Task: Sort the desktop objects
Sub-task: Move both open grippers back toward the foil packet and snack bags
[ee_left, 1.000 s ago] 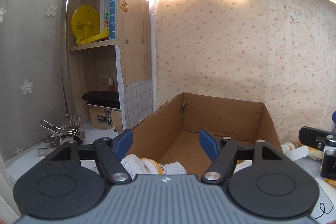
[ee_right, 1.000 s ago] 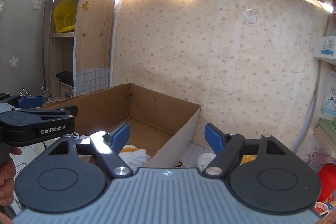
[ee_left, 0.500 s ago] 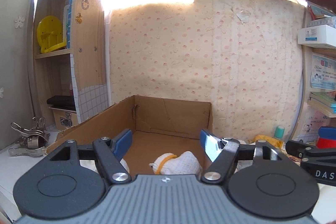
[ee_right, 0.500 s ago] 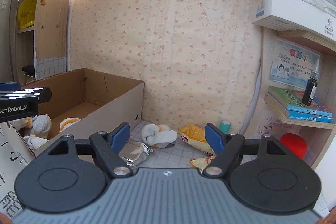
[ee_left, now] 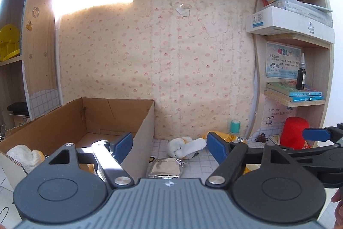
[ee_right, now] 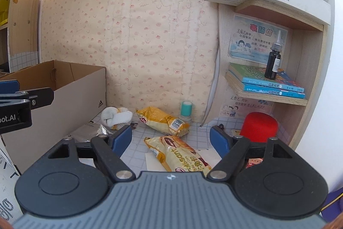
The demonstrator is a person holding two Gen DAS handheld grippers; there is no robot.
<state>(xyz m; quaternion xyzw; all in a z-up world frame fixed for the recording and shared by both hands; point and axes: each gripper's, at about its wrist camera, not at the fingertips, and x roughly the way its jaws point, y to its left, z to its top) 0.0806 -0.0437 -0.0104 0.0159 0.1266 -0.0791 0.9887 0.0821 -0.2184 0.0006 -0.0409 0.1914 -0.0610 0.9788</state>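
Straight ahead of both grippers is a desk against papered wall, seen from two wrist cameras. On the left stands an open cardboard box (ee_left: 141, 138), with a white glove (ee_left: 23, 153) lying in its near corner. The left gripper (ee_left: 170, 146) hangs over the box's right wall, its jaws apart and just opened wider, holding nothing; its left finger sits over the box, its right finger over the desk. Just right of the box on the gridded desk lie a foil packet (ee_left: 166, 167) and, behind it, a rolled white sock (ee_left: 184, 146). The right gripper (ee_right: 170, 140) hovers further right, jaws also apart and just opened a little, empty. Between its fingers and below lies a yellow snack bag (ee_right: 180, 157); a second yellow bag (ee_right: 163, 120) lies beyond it, near a teal roll (ee_right: 186, 109) at the wall. A red cup (ee_right: 258, 127) stands to the right, under a shelf with books (ee_right: 268, 84) and a dark bottle (ee_right: 272, 61).
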